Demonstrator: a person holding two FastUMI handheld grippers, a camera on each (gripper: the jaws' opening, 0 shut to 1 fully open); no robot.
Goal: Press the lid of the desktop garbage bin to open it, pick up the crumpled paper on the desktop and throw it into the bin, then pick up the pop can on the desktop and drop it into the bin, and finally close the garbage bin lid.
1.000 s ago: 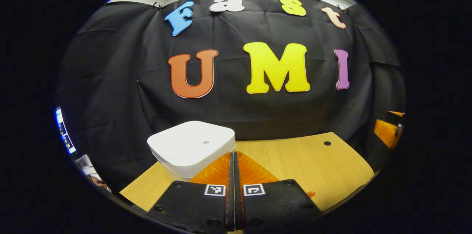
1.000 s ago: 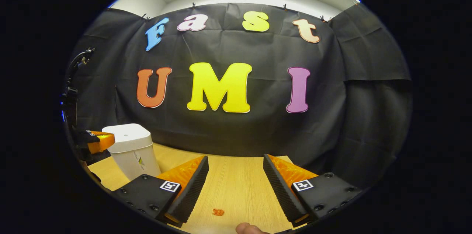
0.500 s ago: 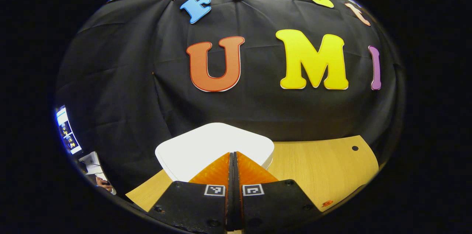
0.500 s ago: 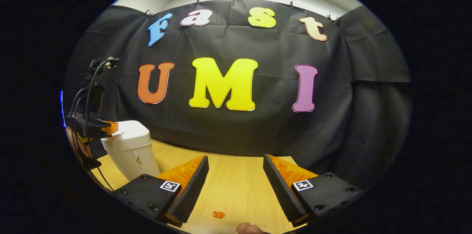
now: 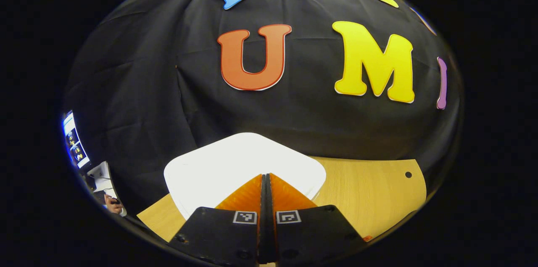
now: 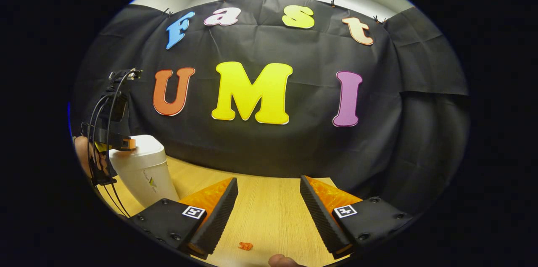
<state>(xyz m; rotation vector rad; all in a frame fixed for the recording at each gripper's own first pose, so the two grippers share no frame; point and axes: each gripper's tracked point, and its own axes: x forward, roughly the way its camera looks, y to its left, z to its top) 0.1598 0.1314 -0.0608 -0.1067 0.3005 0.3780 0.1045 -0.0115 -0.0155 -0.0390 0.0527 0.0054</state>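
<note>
table [image 6: 269, 212]: i see pale wood grain running ahead of both pairs of fingers, out to the black cloth wall; in the left gripper view a small dark hole [image 5: 407, 174] sits in the top far off to the right of my fingertips.
garbage bin [image 6: 143, 170]: white, upright on the table, far to the left of the right gripper's fingers in the right gripper view; a small mark shows on its side, which i leave unread.
bin lid [image 5: 235, 162]: white, rounded square, down flat on the bin; in the left gripper view it lies directly ahead of and under my left fingertips, spreading to both sides of them.
left gripper [image 5: 265, 176]: fingers pressed together with no gap and nothing between them; the tips are over the near part of the lid. i cannot tell whether they touch it. in the right gripper view i see this gripper [image 6: 126, 144] at the lid's left edge, with cables looping above it and a hand [image 6: 86, 155] behind it.
right gripper [image 6: 269, 187]: fingers spread wide apart, nothing between them but bare table; it is well apart from the bin.
orange scrap [image 6: 245, 246]: a tiny crumpled bit on the table, just inside the left finger of the right gripper, near the bottom edge.
fingertip [image 6: 280, 261]: a person's, at the very bottom between the right gripper's fingers.
</note>
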